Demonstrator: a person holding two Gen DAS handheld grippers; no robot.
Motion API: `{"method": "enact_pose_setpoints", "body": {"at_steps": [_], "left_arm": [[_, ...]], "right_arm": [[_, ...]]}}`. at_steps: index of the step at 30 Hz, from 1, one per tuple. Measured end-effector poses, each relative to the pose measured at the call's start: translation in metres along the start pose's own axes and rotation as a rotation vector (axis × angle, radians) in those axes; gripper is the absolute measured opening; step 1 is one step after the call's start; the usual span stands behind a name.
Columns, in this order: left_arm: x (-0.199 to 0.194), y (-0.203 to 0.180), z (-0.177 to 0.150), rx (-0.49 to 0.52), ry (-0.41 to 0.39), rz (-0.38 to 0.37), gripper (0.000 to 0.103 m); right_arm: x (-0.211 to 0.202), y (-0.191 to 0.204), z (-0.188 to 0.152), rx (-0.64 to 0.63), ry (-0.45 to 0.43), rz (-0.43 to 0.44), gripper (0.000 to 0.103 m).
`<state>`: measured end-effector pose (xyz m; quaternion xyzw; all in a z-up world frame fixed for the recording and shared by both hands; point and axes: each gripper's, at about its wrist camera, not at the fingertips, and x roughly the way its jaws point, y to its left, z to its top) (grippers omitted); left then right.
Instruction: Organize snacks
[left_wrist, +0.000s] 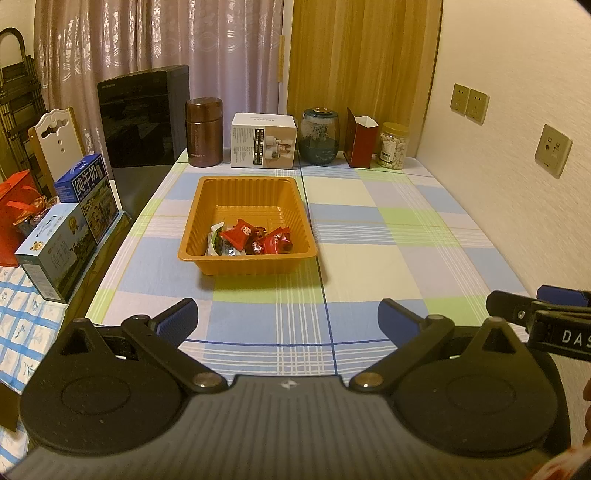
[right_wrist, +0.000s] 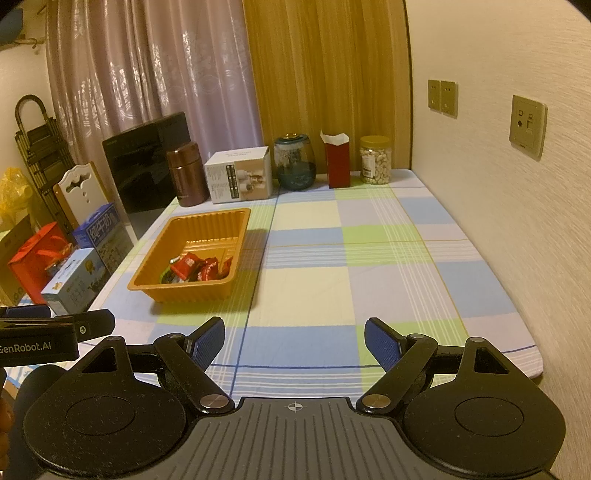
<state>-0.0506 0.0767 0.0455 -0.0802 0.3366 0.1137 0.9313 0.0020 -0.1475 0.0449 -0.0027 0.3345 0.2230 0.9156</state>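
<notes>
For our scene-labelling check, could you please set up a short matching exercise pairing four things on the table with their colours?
Things:
1. tray holding the wrapped snacks
2. flask at the back left
3. tall open carton
4. lid of the nut jar

Colours:
A. dark red
B. yellow
C. orange
D. brown

Pairs: 1-C, 2-D, 3-A, 4-B
</notes>
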Motion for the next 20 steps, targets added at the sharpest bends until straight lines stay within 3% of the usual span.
{"method": "enact_pose_setpoints", "body": {"at_steps": [20], "left_arm": [[0.0028,-0.0019,-0.0004,0.007,-0.014,-0.005,0.103]], "right_arm": [[0.0002,0.0003,0.0005,0.002,0.000,0.002,0.083]]}}
